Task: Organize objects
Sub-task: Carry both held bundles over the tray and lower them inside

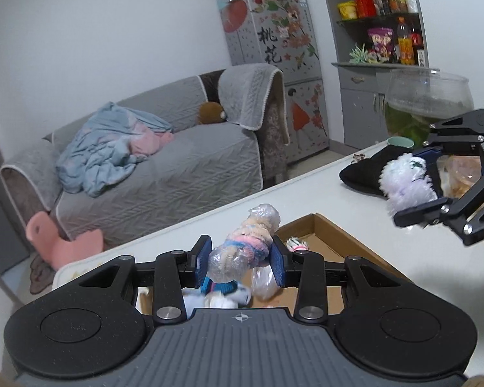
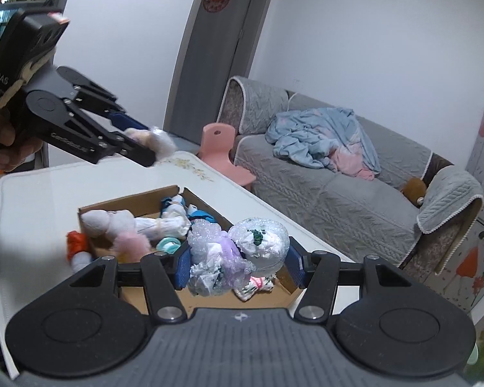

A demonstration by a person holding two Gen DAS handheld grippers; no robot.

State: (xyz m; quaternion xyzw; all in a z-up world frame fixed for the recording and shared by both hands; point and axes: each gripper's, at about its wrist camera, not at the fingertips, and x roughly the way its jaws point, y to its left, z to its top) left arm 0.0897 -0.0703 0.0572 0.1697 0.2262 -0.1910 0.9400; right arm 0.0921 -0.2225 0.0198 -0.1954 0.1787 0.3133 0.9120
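Note:
My left gripper (image 1: 242,259) is shut on a plastic-wrapped roll of pastel striped socks (image 1: 242,251), held in the air over the cardboard box (image 1: 322,225) on the white table (image 1: 306,190). My right gripper (image 2: 238,266) is shut on a plastic-wrapped white and lilac sock bundle (image 2: 238,251), also above the cardboard box (image 2: 129,201). Several sock bundles (image 2: 151,225) lie inside the box. Each gripper shows in the other's view: the right gripper (image 1: 413,180) with its fluffy white bundle (image 1: 403,180), the left gripper (image 2: 138,140) with its wrapped roll (image 2: 158,142).
A black cloth (image 1: 361,171), a green cup (image 1: 400,142) and a glass bowl (image 1: 426,96) with plants stand at the table's far right. An orange bundle (image 2: 75,242) lies beside the box. Beyond the table are a grey sofa (image 1: 164,174), a pink stool (image 2: 222,151) and a fridge (image 1: 274,48).

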